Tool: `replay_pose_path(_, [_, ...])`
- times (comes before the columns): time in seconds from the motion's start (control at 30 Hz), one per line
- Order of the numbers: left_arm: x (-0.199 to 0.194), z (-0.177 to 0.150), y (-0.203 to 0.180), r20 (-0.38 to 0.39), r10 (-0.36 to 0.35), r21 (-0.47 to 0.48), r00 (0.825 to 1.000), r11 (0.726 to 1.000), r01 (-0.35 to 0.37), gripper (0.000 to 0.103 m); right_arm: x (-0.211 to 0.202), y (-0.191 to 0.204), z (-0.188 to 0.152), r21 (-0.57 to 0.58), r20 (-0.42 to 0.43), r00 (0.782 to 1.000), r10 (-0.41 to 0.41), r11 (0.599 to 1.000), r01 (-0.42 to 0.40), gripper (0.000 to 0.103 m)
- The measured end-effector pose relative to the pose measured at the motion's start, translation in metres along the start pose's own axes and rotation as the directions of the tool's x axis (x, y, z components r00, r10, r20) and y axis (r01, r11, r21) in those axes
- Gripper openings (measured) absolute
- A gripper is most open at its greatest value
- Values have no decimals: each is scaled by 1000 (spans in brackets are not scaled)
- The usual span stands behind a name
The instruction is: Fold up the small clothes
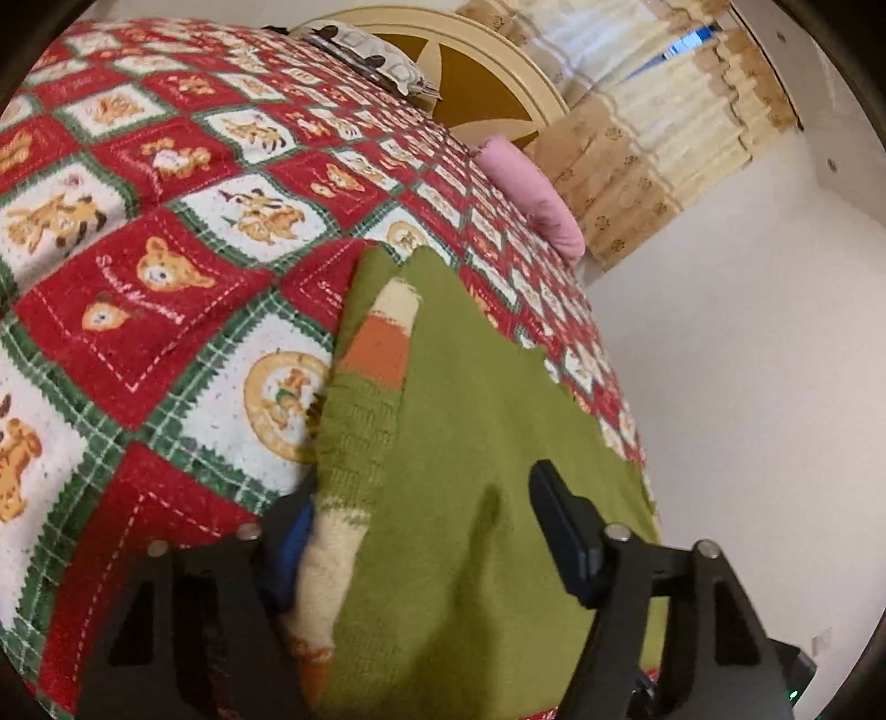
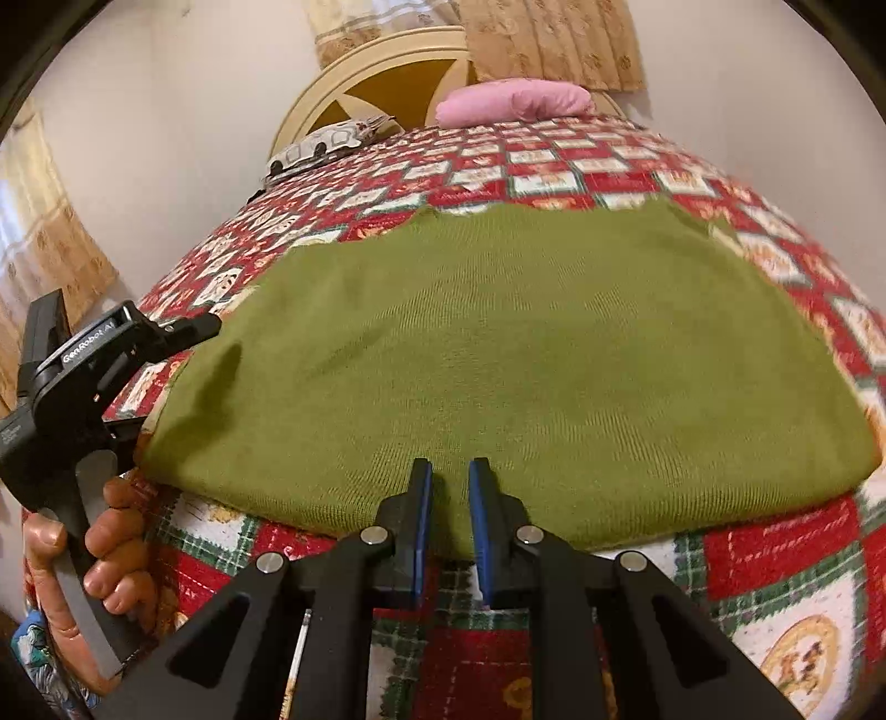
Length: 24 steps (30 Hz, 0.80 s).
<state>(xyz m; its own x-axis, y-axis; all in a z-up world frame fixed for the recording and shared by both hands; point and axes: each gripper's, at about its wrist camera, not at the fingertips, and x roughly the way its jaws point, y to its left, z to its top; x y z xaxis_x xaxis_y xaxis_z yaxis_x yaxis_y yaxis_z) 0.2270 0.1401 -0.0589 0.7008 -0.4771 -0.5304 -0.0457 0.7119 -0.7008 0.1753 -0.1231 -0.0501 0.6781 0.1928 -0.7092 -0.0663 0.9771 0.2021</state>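
Two grippers work at one green sweater (image 2: 526, 343), which lies spread flat on the near part of a bed, over a red, white and green checked bedspread (image 1: 166, 310) printed with teddy bears. The right gripper (image 2: 449, 482) sits at the sweater's near edge with its blue-padded jaws almost closed, a narrow strip of green knit caught between them. The left gripper (image 1: 421, 498) is at the sweater's left side. Its jaws stand part open and well apart, astride the edge: one finger lies on top of the green knit, while the other, with the blue pad, is half hidden beneath the fabric. No pinch shows there. A bare hand (image 2: 111, 531) grips that tool's handle. On the left wrist view a cream and orange striped sleeve (image 1: 387, 338) lies folded along the sweater's side. At the far end of the bed a pink pillow (image 2: 512, 102) and a patterned pillow (image 2: 315, 147) rest before a cream headboard (image 2: 387, 72), with tan curtains (image 2: 554, 39) behind.
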Motion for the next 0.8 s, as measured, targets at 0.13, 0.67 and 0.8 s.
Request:
replay_pose_path(0.13, [-2, 0, -1, 8, -33, -6, 999, 999, 33, 58, -3, 12, 26, 0, 45, 997, 58, 998, -58, 14])
replay_pose_path(0.67, [1, 1, -38, 87, 72, 164, 994, 983, -85, 28, 67, 33, 56, -37, -67, 995, 73, 996, -75, 14])
replay_pose_path(0.8, [5, -7, -57, 112, 103, 261, 988, 957, -129, 28, 56, 17, 76, 38, -59, 978, 199, 980, -197, 14])
